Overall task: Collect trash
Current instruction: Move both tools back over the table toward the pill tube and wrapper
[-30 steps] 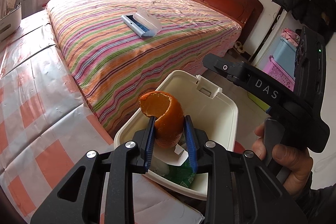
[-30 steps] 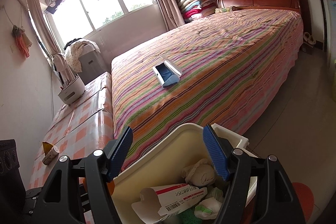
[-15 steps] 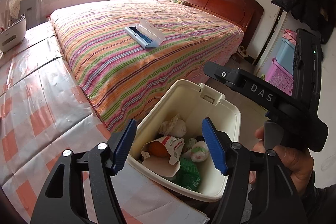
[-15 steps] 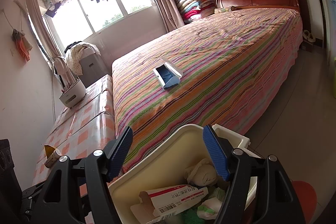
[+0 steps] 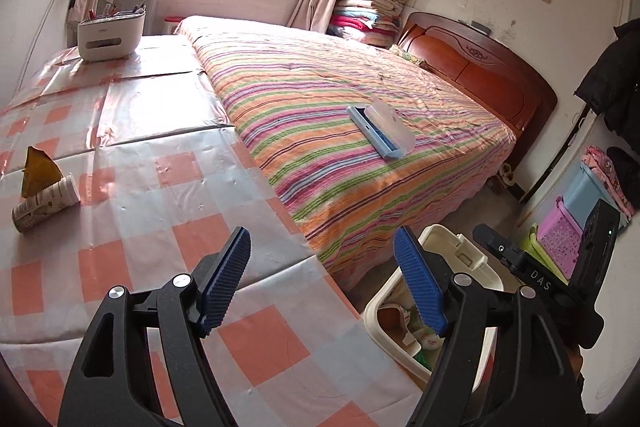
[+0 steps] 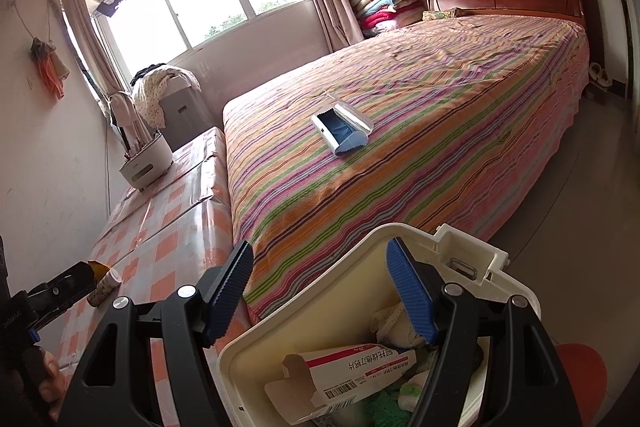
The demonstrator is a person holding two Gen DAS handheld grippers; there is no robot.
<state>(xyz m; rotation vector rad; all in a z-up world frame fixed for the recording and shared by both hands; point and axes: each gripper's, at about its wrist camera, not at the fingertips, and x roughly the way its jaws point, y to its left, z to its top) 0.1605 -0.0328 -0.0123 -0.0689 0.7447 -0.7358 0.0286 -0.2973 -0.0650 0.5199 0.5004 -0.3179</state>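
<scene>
Left hand-held gripper (image 5: pixel 322 279) is wide open w/ nothing between the pads, hovering over the table (image 5: pixel 168 187) edge. We judge we're between items: next pickup, not a drop.

Remaining trash on the table: small paper cup (image 5: pixel 44 202) lying on its side w/ a yellowish wrapper scrap (image 5: pixel 38 169) touching its top, far left, well apart from the left gripper. Trash bin (image 6: pixel 320 311) sits off the table's right edge, beside the bed (image 5: pixel 360 115), already holding a carton, tissue wads, green bits.

Right hand-held gripper (image 6: pixel 322 291) also wide open, empty, poised over the bin; whether it steadies the bin we can't tell.

Next move, our read: swing left gripper toward the cup, align pads across the cup body, close gently since thin paper should crush easily. Wrapper may need a separate grab.

Blue/white case (image 5: pixel 380 131) on the bed: unclear if it's trash.
</scene>
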